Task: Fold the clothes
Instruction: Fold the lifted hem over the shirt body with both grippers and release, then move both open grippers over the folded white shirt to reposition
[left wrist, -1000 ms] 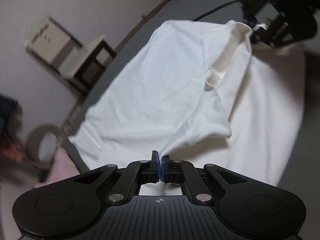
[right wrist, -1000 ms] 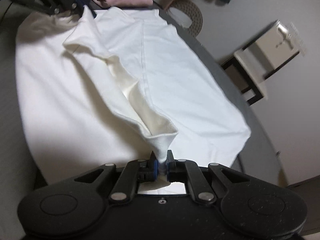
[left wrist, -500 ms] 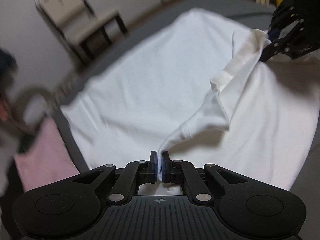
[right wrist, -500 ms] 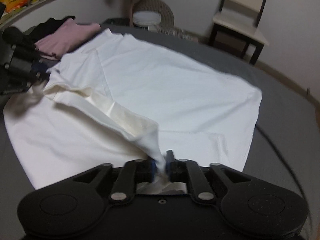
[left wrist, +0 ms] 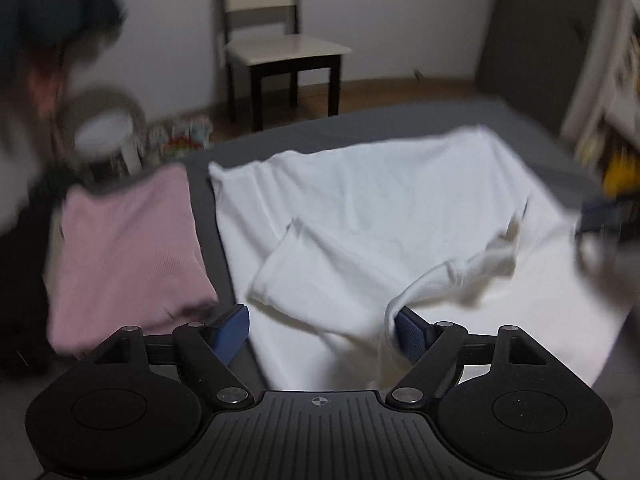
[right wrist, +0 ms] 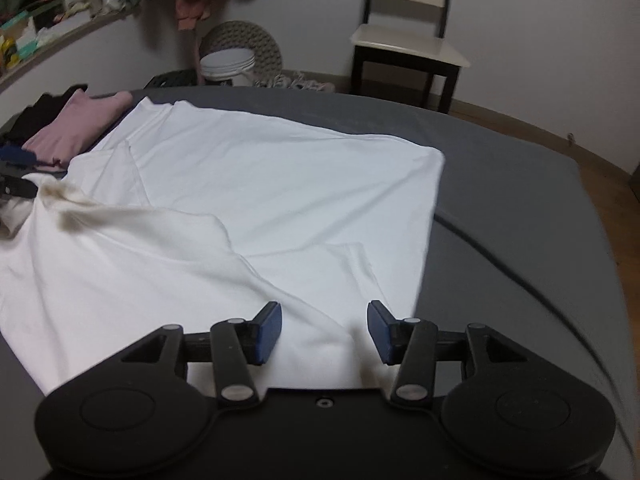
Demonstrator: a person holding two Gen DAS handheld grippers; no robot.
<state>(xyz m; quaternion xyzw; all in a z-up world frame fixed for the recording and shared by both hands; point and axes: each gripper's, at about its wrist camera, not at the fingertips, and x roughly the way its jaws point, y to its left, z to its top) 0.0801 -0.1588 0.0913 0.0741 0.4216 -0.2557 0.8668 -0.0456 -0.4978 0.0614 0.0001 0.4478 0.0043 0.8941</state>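
1. Now we hold both grippers low over the white T-shirt [right wrist: 280,184], which lies spread on the grey bed [right wrist: 520,184].
2. Our left gripper [left wrist: 322,332] has its jaws wide apart and clamps nothing; a raised fold of the shirt lies against the inner face of its right blue pad [left wrist: 410,338].
3. Our right gripper [right wrist: 324,330] also has its jaws spread, with shirt cloth lying loose between the pads and nothing pinched.
4. A sleeve [left wrist: 288,268] lies folded in over the shirt body, in the left wrist view.
5. A folded pink garment [left wrist: 124,256] sits just beside the shirt's edge, with a strip of bed between them.
6. Beyond the bed we see a chair [right wrist: 408,52] against the wall, and a white bucket [right wrist: 226,66] in front of a round woven piece.
7. The left wrist view is blurred at its edges.
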